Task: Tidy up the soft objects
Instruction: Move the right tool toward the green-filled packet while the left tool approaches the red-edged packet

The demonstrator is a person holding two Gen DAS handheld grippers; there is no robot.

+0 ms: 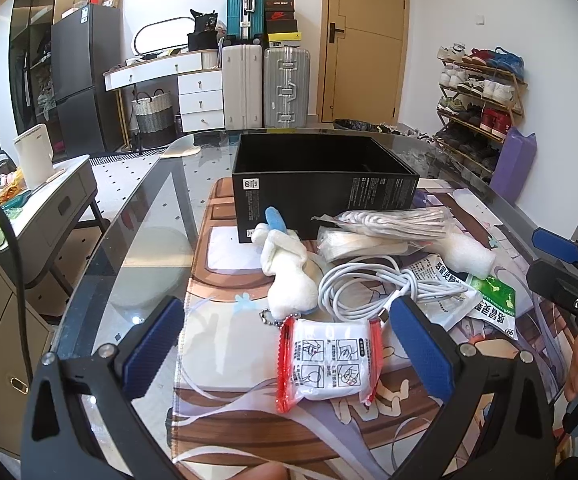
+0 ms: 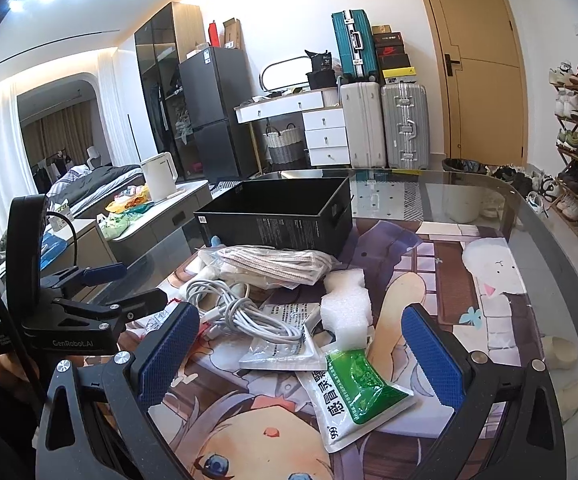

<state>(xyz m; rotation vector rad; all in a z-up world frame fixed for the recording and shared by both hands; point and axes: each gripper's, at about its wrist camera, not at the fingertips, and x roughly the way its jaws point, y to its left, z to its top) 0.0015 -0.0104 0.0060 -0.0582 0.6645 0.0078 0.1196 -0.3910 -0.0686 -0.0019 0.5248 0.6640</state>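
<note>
An open black box (image 1: 321, 184) stands on the printed mat (image 1: 225, 276); it also shows in the right wrist view (image 2: 285, 216). In front of it lie a white plush toy (image 1: 289, 268), a bagged striped cloth (image 1: 397, 220), a white coiled cable (image 1: 365, 284), white foam (image 1: 469, 256) and a green-and-white sachet (image 1: 493, 300). A white packet with red edges (image 1: 329, 364) lies between my open left gripper's (image 1: 289, 356) fingers. My open right gripper (image 2: 301, 352) hovers over the green sachet (image 2: 357, 388), by the foam (image 2: 347, 308) and cable (image 2: 241, 312).
The mat lies on a glass table (image 1: 145, 232) with a curved edge. A side table with a white kettle (image 1: 33, 156) stands to the left. Suitcases (image 1: 265, 88), a door and a shoe rack (image 1: 481, 108) are beyond the table.
</note>
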